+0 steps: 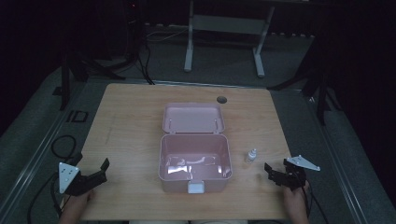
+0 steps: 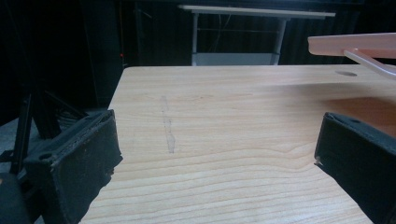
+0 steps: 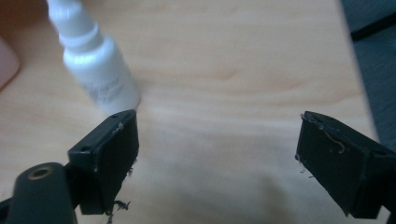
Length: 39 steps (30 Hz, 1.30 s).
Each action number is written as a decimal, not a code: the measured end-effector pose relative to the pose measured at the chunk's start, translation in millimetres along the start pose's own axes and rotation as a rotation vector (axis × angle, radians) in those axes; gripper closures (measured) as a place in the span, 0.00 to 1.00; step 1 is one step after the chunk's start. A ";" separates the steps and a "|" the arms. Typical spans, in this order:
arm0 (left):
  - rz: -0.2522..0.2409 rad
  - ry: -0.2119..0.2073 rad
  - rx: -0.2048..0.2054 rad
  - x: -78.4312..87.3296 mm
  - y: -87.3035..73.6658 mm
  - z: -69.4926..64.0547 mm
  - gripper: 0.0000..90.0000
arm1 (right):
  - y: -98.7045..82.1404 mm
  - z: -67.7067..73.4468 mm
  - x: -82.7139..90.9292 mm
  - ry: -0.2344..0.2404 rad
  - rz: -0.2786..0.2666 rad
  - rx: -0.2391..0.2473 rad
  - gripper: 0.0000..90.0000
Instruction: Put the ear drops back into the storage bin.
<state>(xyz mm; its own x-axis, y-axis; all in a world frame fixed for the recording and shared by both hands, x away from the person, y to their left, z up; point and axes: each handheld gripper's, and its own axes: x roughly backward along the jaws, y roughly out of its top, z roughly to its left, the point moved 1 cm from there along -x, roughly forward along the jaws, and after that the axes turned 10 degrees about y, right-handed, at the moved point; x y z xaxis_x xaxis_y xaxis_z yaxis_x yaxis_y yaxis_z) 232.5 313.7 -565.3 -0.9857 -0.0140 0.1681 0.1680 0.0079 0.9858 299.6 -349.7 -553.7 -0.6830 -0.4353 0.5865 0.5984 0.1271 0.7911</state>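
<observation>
Jaws of both my grippers stand wide apart, and nothing is between them. My right gripper [image 3: 217, 163] is low over the wooden table [image 1: 126, 121], and its two black jaws have only bare wood in the gap. A small white bottle [image 3: 95, 65] stands upright just beyond the tip of the left jaw in the right gripper view, a little outside the gap and not in the middle of it. Whether the jaw tip touches the foot of the bottle, I cannot tell; it is very close. In the high view the same bottle [image 1: 251, 155] is ahead of my right gripper [image 1: 276, 173] and toward the box side, near but apart.

My left gripper [image 1: 95, 173] rests at the near left part of the table, jaws also spread wide. In the left gripper view the space between its jaws [image 2: 217, 154] shows plain wood with a faint grey mark on it. Beyond its right jaw I see the edge of the pink box [image 2: 355, 46]. In the high view this pink box [image 1: 164, 158] stands between my two grippers, its lid [image 1: 193, 118] thrown back flat on the far side, and the bottle is just beside its right wall.
</observation>
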 end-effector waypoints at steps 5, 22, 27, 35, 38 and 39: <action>0.001 0.000 0.002 -0.1 0.0 0.0 0.00 | -0.9 -1.8 0.4 -0.004 0.066 0.011 0.12; -0.002 -0.003 0.001 0.1 0.0 -0.1 0.00 | 18.5 9.5 6.6 0.039 0.441 0.047 0.11; -0.001 -0.002 -0.001 0.3 0.0 -0.3 0.00 | 22.0 14.6 8.4 0.053 0.543 0.051 0.11; -0.001 -0.004 0.002 0.1 0.0 -0.1 0.00 | 24.3 17.3 4.2 0.079 0.673 0.061 0.11; 0.000 -0.004 0.001 0.1 0.0 -0.1 0.00 | 25.1 19.8 3.5 0.090 0.725 0.088 0.11; 0.001 -0.004 0.000 0.2 0.0 0.0 0.00 | 25.5 21.0 3.4 0.094 0.744 0.103 0.11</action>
<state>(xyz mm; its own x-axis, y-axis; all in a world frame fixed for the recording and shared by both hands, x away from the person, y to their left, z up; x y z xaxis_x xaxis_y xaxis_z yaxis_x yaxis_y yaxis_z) 232.3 313.6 -565.3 -0.9856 -0.0104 0.1686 0.1685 0.0079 0.9857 303.8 -329.2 -527.9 -0.0723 -0.2758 0.9585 0.8425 0.4975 0.2068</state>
